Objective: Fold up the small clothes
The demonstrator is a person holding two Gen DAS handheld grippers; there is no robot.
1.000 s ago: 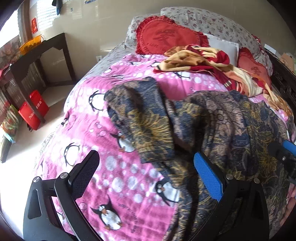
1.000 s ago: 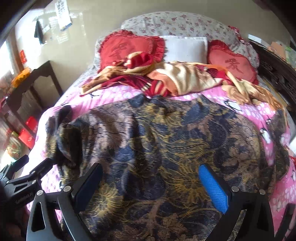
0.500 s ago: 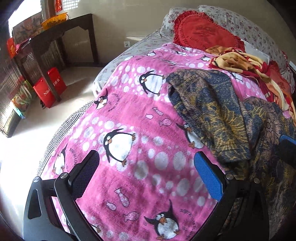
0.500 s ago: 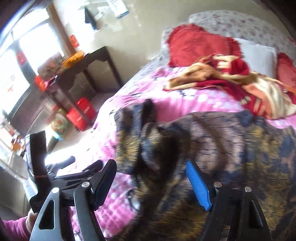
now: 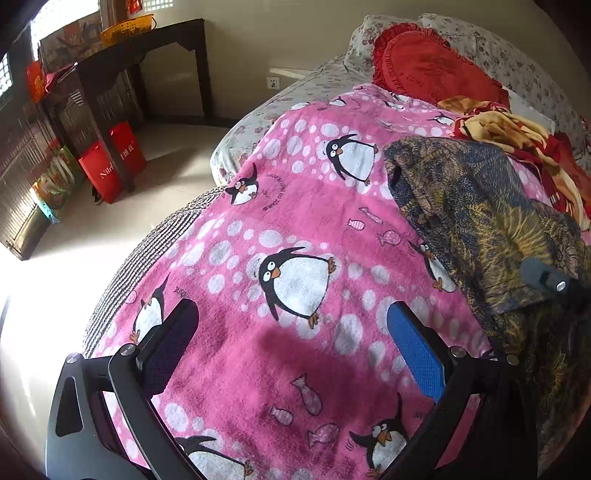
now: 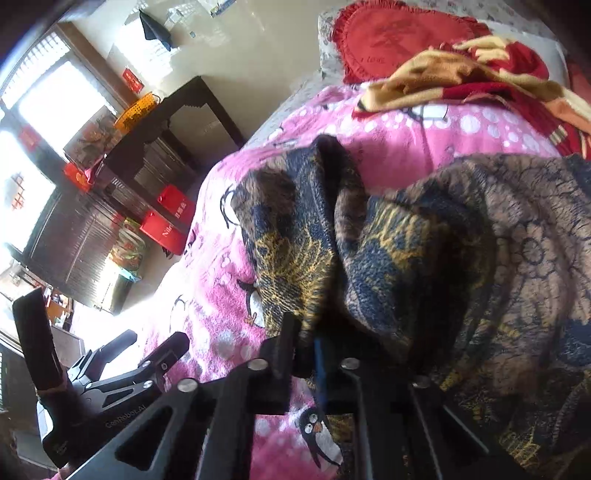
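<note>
A dark patterned garment [image 6: 443, 236] in navy, gold and brown lies spread on a pink penguin blanket [image 5: 295, 229] that covers the bed. The right gripper [image 6: 306, 343] has its jaws drawn narrow and pinched on the lower edge of the garment's sleeve [image 6: 291, 258], which rises from the jaws in a bunched fold; in the left wrist view the same sleeve [image 5: 465, 221] lies folded over along the blanket's right side, with the tip of the right gripper showing just beside it. The left gripper [image 5: 291, 347] hovers over bare blanket with its jaws wide and nothing between them; the garment is off to its right, not touching it. From the right wrist camera the left gripper [image 6: 122, 365] shows at the lower left, over the blanket's edge.

At the head of the bed sit a red heart-shaped cushion [image 5: 424, 70] and a crumpled red-and-yellow cloth [image 5: 517, 136]. Beside the bed stands a dark desk [image 5: 140, 59] carrying an orange basket [image 5: 127, 27]; what it holds cannot be made out. Two red paper bags [image 5: 110, 162] stand on the floor against the desk's leg, their contents hidden.
</note>
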